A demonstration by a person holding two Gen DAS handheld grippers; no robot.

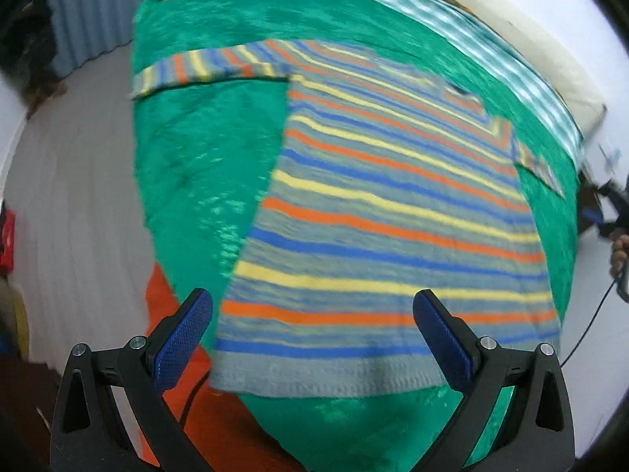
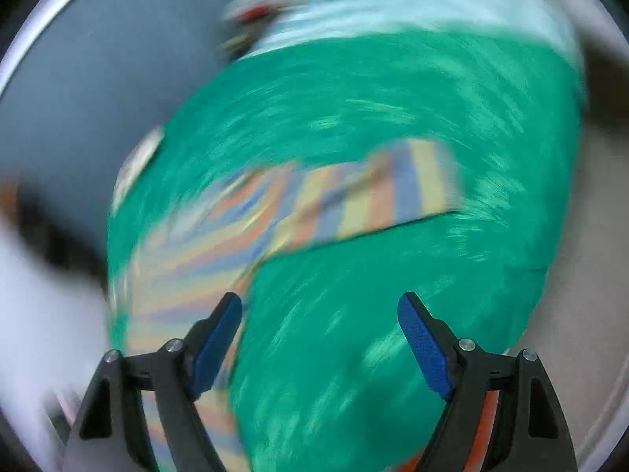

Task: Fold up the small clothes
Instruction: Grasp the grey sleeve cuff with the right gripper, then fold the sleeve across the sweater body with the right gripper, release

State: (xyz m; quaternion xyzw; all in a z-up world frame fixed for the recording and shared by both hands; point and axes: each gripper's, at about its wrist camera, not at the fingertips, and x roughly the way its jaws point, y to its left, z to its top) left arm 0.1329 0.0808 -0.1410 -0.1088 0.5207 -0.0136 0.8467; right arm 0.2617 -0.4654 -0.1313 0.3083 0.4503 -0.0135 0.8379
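On the green bedspread (image 1: pixel 188 165) lies the striped sweater (image 1: pixel 393 212), spread flat, soft and floppy, best pinched at the hem while left gripper (image 1: pixel 312 338) and right gripper (image 2: pixel 319 340) hover with jaws released.

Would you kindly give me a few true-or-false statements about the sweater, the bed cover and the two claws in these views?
1. The striped sweater lies spread flat on the green cover. True.
2. The left claw is clamped on the sweater's hem. False: it is open, holding nothing.
3. The right claw is open with nothing between its pads. True.
4. The sweater is plain red. False: it has blue, orange, yellow and grey stripes.
5. One sleeve stretches out sideways. True.
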